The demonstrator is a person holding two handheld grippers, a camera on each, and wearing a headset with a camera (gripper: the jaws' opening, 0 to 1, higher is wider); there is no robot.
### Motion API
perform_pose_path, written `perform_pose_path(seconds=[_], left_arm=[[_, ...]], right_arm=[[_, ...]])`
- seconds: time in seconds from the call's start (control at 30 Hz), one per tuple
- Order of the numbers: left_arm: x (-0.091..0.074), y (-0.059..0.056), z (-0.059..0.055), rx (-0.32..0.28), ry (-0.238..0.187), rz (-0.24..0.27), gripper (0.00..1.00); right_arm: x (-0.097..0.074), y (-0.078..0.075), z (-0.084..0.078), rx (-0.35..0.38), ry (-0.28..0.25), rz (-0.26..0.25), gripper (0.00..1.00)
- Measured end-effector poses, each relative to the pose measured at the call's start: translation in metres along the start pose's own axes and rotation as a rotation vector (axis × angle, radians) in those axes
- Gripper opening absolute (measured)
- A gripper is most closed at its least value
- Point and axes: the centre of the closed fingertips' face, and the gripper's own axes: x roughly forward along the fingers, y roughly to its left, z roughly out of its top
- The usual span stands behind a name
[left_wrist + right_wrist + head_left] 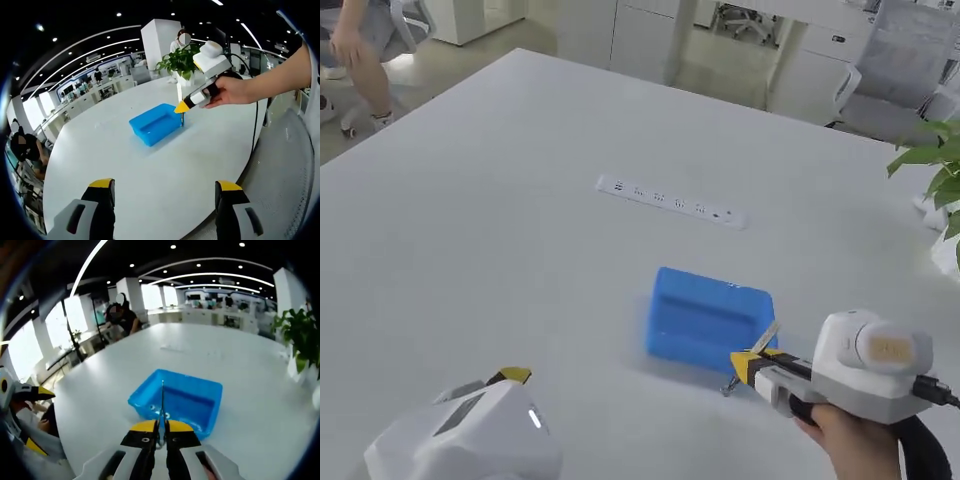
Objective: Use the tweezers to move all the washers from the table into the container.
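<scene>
Two small pale rings, prob. washers (151, 407), lie on the floor of the blue container (190, 400), close to its near wall. Whether more wait on the table (520, 200) I can't tell, they'd be too small to see.

The tweezers (162, 402) sit in the right gripper (161, 427), jaws clenched tight on the tweezer body. In the left gripper view the tip runs down to the table just beside the container's near corner. The head view shows a small dark speck at that tip. It could be a washer, but I can't say.

The container sits toward the table's near right corner. A power strip (670, 200) lies beyond it toward the far edge, well apart. The left gripper (165, 184) hangs over the near left of the table w/ jaws spread wide and nothing btwn them, well apart from the container.

Step in hand, my read: a pick at the table right by the container wall, then a lift over.
- Hold an even squeeze so the tweezer tips don't spring open.
- Come straight up till the tip clears the rim.
- Shift over the middle of the container, not the wall.
- Go low before easing off, so the washer doesn't bounce out.
- The container looks light, so don't knock it. The left gripper could steady the far side if needed.
</scene>
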Motion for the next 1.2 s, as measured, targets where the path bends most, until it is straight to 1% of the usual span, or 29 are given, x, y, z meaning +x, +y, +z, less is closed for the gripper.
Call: perform_pose_path(seconds=[0.13, 0.23, 0.33, 0.47, 0.53, 0.57, 0.63, 0.73, 0.83, 0.9, 0.93, 0.97, 1.13, 1.2], left_arm=[[-0.001, 0.001, 0.001, 0.007, 0.001, 0.002, 0.83], [-0.002, 0.002, 0.001, 0.004, 0.0, 0.007, 0.84], [-0.003, 0.004, 0.0, -0.004, 0.0, 0.009, 0.83], [-0.004, 0.008, -0.002, -0.004, 0.009, 0.019, 0.82], [-0.004, 0.01, -0.002, -0.006, 0.008, 0.021, 0.82], [-0.004, 0.011, -0.002, -0.007, 0.008, 0.021, 0.82], [-0.004, 0.012, -0.003, -0.001, 0.013, 0.025, 0.82], [-0.004, 0.014, -0.003, 0.008, 0.02, 0.031, 0.82], [-0.004, 0.014, -0.004, 0.007, 0.027, 0.026, 0.82], [-0.004, 0.014, -0.004, 0.004, 0.027, 0.022, 0.82], [-0.004, 0.014, -0.004, 0.004, 0.028, 0.021, 0.81], [-0.003, 0.014, -0.005, 0.006, 0.03, 0.02, 0.81], [-0.001, 0.013, -0.005, 0.004, 0.038, 0.02, 0.8], [0.0, 0.013, -0.005, 0.005, 0.04, 0.019, 0.8]], right_arm=[[-0.005, 0.008, 0.016, -0.002, -0.035, 0.009, 0.03], [-0.005, 0.008, 0.023, -0.025, -0.045, 0.013, 0.03], [-0.003, 0.004, 0.032, -0.035, -0.059, 0.006, 0.03], [0.005, -0.008, 0.042, -0.033, -0.074, -0.007, 0.03], [0.007, -0.011, 0.047, -0.044, -0.08, -0.023, 0.03], [0.011, -0.015, 0.048, -0.048, -0.081, -0.033, 0.03], [0.016, -0.018, 0.049, -0.048, -0.078, -0.037, 0.03], [0.023, -0.022, 0.045, -0.041, -0.065, -0.046, 0.03], [0.033, -0.027, 0.036, -0.049, -0.042, -0.058, 0.03], [0.042, -0.027, 0.029, -0.071, -0.011, -0.053, 0.03], [0.044, -0.027, 0.028, -0.075, -0.007, -0.054, 0.03], [0.043, -0.028, 0.028, -0.075, -0.004, -0.055, 0.03], [0.055, -0.033, 0.017, -0.05, 0.025, -0.051, 0.03], [0.057, -0.034, 0.014, -0.042, 0.03, -0.05, 0.03]])
